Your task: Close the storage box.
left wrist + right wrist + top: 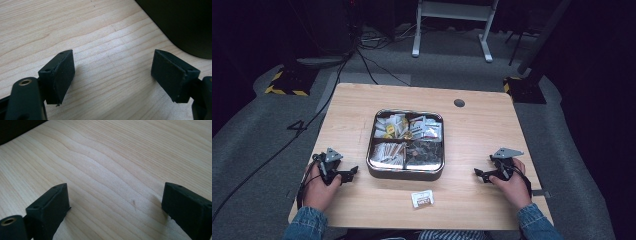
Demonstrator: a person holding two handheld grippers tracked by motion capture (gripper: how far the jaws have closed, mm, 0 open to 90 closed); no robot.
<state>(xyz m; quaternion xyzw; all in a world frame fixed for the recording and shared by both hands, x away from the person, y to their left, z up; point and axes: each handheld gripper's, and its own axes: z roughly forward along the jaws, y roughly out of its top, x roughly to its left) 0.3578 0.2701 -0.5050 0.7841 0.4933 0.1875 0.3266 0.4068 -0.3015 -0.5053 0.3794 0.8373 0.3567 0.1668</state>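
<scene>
A square metal tray [404, 174] stands in the middle of the wooden table [482, 130], split into compartments that hold several small packets and sachets. One white packet [422, 198] lies loose on the table just in front of the tray. My left gripper [349, 175] rests on the table left of the tray, held by a hand, and points toward it. In the left gripper view the jaws [112, 72] stand open over bare wood, with the tray's dark wall [185, 25] at the upper right. My right gripper [479, 174] sits right of the tray, open [115, 205], nothing between its pads.
A round cable hole [459, 103] sits in the table's far right part. Cables [362, 60] run over the grey floor behind the table, and a white frame's legs [452, 30] stand farther back. Denim sleeves [307, 225] come in at the near edge.
</scene>
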